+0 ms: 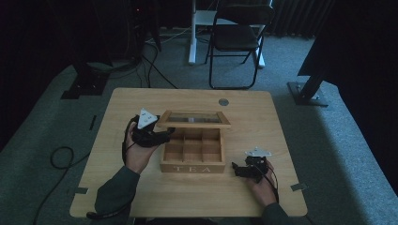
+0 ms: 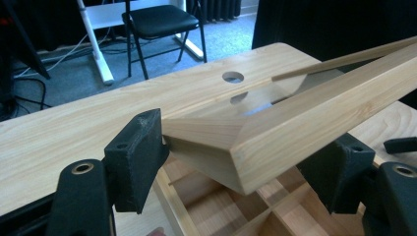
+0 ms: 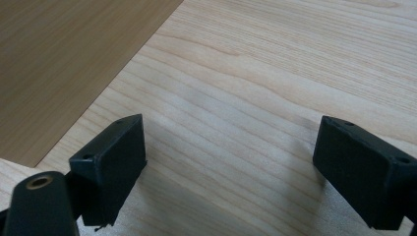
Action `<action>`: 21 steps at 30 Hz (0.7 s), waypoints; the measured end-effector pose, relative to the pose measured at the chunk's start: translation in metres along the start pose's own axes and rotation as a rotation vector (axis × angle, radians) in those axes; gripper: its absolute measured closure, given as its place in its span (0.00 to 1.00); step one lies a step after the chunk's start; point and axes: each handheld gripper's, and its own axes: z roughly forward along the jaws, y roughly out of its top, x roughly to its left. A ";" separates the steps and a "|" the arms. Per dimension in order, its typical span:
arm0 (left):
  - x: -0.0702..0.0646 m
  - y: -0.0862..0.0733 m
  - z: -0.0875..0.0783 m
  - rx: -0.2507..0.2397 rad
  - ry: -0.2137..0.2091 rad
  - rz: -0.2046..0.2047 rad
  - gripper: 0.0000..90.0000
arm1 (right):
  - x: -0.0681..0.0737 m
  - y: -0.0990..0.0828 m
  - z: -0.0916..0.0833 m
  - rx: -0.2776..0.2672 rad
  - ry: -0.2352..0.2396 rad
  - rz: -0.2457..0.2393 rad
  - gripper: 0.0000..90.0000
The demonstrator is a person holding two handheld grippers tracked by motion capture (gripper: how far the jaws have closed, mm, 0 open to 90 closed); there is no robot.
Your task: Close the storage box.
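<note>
the wooden tea box [image 1: 192,161] sits mid-counter [image 1: 141,197], its stiff, glass-paned lid [image 2: 295,118] raised. left claw [image 2: 246,162] straddles the lid's corner, jaws wide; grip the frame, not the glass. right claw [image 3: 231,167] rests wide, empty.

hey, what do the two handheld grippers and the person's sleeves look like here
Both grippers are black. The left gripper and right gripper each carry a pale grey three-cornered plate on top and trail a thin black cable. Their jaws are blocky black pads with small screw holes, on arms with brass-coloured pivot rings. The person's sleeves are dark grey-green.
</note>
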 end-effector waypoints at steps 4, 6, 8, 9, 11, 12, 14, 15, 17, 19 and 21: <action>-0.001 -0.003 -0.001 0.002 0.000 0.006 0.32 | 0.000 0.000 0.000 0.001 0.000 -0.001 0.13; -0.002 -0.005 -0.001 0.002 -0.001 0.002 0.32 | 0.000 0.000 0.000 0.001 0.000 -0.001 0.13; -0.003 -0.007 -0.002 0.006 0.000 0.004 0.32 | 0.000 0.000 0.000 0.001 0.000 -0.001 0.13; -0.003 -0.008 -0.002 0.006 -0.001 0.000 0.31 | 0.000 0.000 0.000 0.001 0.000 -0.001 0.13; -0.003 -0.011 -0.002 0.008 -0.003 0.001 0.31 | 0.000 0.000 0.000 0.001 0.000 0.000 0.13; -0.004 -0.012 -0.002 0.011 -0.005 -0.003 0.31 | 0.000 0.000 0.000 0.001 0.000 0.000 0.13; -0.004 -0.015 -0.002 0.009 -0.011 -0.005 0.31 | 0.000 0.000 0.000 0.000 -0.001 -0.002 0.13; -0.003 -0.017 -0.002 0.009 -0.017 -0.006 0.31 | 0.000 0.000 0.000 -0.001 -0.001 -0.001 0.14; -0.002 -0.020 -0.002 0.010 -0.028 -0.005 0.30 | 0.000 0.000 0.000 0.000 0.000 -0.001 0.14; -0.002 -0.023 -0.002 0.015 -0.036 -0.005 0.30 | 0.001 0.000 0.000 0.000 0.003 -0.002 0.14; -0.002 -0.027 -0.002 0.017 -0.043 -0.006 0.30 | 0.001 -0.001 -0.001 0.001 0.004 -0.004 0.14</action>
